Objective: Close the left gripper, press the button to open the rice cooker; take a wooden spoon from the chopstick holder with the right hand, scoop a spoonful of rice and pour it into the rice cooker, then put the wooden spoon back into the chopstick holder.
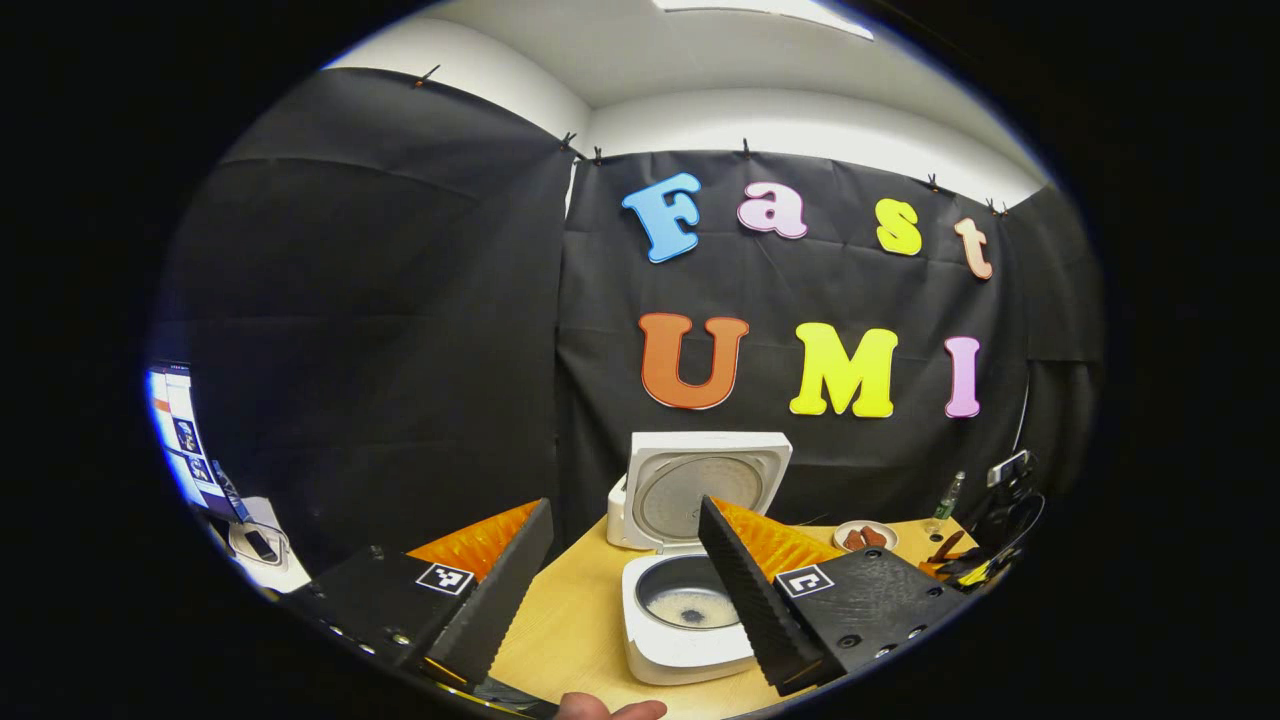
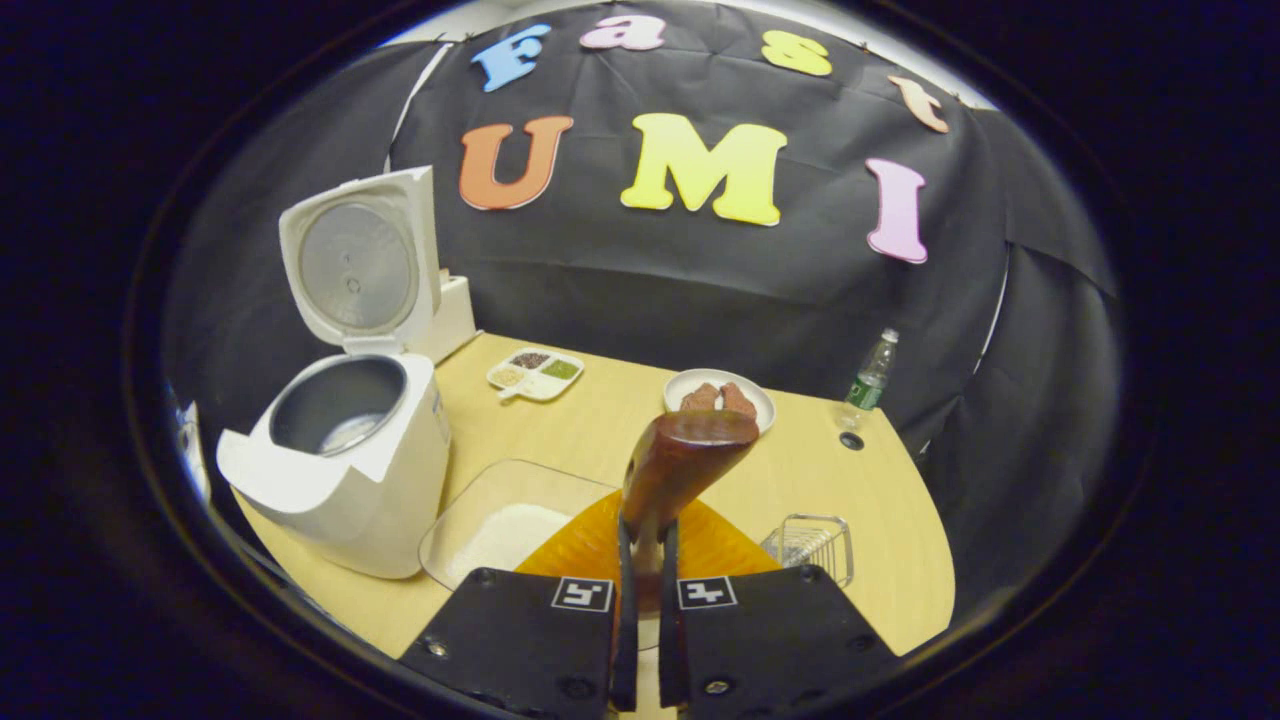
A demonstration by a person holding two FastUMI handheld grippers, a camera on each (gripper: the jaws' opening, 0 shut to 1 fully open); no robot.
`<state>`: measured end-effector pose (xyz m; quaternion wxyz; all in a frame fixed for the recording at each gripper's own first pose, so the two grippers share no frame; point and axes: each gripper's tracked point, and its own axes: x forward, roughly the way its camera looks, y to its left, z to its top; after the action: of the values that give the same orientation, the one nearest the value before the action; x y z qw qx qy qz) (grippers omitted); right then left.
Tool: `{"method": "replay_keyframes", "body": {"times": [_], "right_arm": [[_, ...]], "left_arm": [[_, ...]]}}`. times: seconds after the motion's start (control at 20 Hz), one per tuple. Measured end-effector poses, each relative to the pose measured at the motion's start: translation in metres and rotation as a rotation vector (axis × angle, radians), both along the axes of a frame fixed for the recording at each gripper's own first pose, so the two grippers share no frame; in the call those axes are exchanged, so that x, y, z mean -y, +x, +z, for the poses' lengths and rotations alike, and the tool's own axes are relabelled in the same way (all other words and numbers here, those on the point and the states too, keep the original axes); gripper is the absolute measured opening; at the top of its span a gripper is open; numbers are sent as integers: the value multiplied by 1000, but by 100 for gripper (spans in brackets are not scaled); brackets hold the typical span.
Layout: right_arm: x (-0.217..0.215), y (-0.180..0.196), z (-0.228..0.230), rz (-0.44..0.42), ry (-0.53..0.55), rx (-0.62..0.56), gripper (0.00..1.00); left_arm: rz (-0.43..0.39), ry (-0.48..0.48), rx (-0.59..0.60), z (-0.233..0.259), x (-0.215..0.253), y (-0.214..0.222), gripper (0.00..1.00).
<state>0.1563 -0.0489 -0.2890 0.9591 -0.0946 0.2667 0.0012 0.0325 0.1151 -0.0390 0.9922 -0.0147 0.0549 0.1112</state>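
The rice cooker (image 2: 340, 470) is seen in the right gripper view at the left of the tabletop (image 2: 880, 520), one in number, with its lid (image 2: 355, 265) raised upright and its inner pot (image 2: 335, 405) exposed; a little rice is seen at the pot's bottom. One wooden spoon (image 2: 680, 460) is pinched by its handle between the fingers of the right claw (image 2: 640, 640), which are pressed together on it; the bowl of the spoon is held up above the tabletop, to the right of the cooker and apart from it. One clear tray of rice (image 2: 500, 530) is found just beside the cooker, under the spoon. One divided dish (image 2: 535, 373) of grains, one plate (image 2: 720, 395) with what are perhaps two brown pieces, one bottle (image 2: 872, 378) and one wire holder (image 2: 812, 545) are counted farther off. In the left gripper view the left claw (image 1: 620, 590) is held spread, with nothing between its fingers, and the open cooker is seen beyond it, partly hidden by one finger. Part of a hand (image 1: 610, 709) is seen at the lower edge.
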Motion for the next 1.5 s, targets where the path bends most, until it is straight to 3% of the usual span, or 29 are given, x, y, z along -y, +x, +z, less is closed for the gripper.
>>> {"method": "replay_keyframes", "body": {"times": [0.15,0.35,0.65,0.9,1.1,1.25,1.5], "right_arm": [[-8,0,-26,11,-56,-10,10],[-25,-2,-49,16,8,-49,10],[-54,5,-58,-47,263,-115,10],[-60,1,-56,-113,475,-169,10],[-60,0,-46,-118,555,-168,12],[-61,0,-39,-171,720,-183,10],[-55,3,-43,-222,896,-195,10]], "left_arm": [[8,16,-28,-5,-5,-5,94],[19,21,-48,-6,-10,-8,94],[-3,16,-43,0,-6,-3,94],[-21,25,-42,1,0,0,94],[-26,24,-45,1,4,4,94],[-35,26,-44,3,11,8,94],[-53,27,-49,7,24,14,94]]}}
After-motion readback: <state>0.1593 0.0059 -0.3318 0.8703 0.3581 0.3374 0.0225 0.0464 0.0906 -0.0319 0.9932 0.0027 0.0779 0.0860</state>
